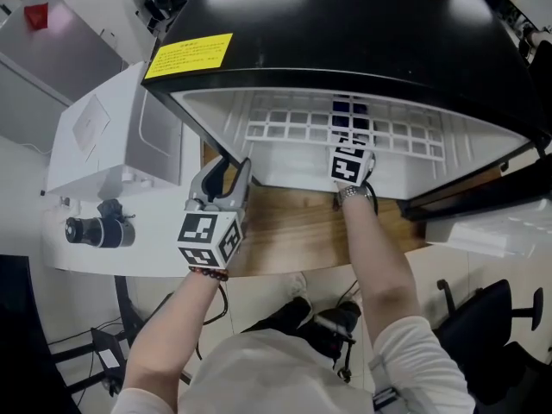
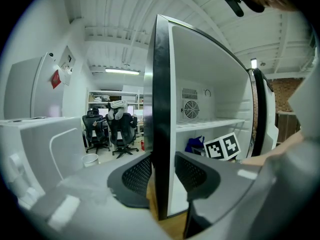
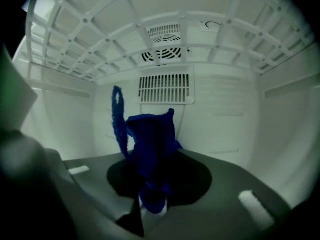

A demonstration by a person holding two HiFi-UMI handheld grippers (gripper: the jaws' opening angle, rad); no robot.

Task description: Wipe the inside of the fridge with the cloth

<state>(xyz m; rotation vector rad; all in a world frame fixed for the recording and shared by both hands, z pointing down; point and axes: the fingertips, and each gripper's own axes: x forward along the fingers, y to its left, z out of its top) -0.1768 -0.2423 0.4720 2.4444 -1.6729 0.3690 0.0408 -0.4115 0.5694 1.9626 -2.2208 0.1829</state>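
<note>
Blue fabric cloth [image 3: 150,144]: bunched upright inside the black fridge with white lining [image 1: 362,33], under the white lattice shelf [image 1: 293,129].
Right gripper [image 3: 152,186]: jaws pinched together on the cloth; white vent grille [image 3: 166,88] at its 12 o'clock.
Left gripper [image 2: 161,176]: jaws clamped on the fridge's black front wall edge, at 8 o'clock from the right gripper in the head view.
Fridge: white door [image 1: 95,136] swung open to 9 o'clock; stands on the light wooden bench [image 1: 293,231].
Bench: bare strip at 6 o'clock of the fridge opening.
</note>
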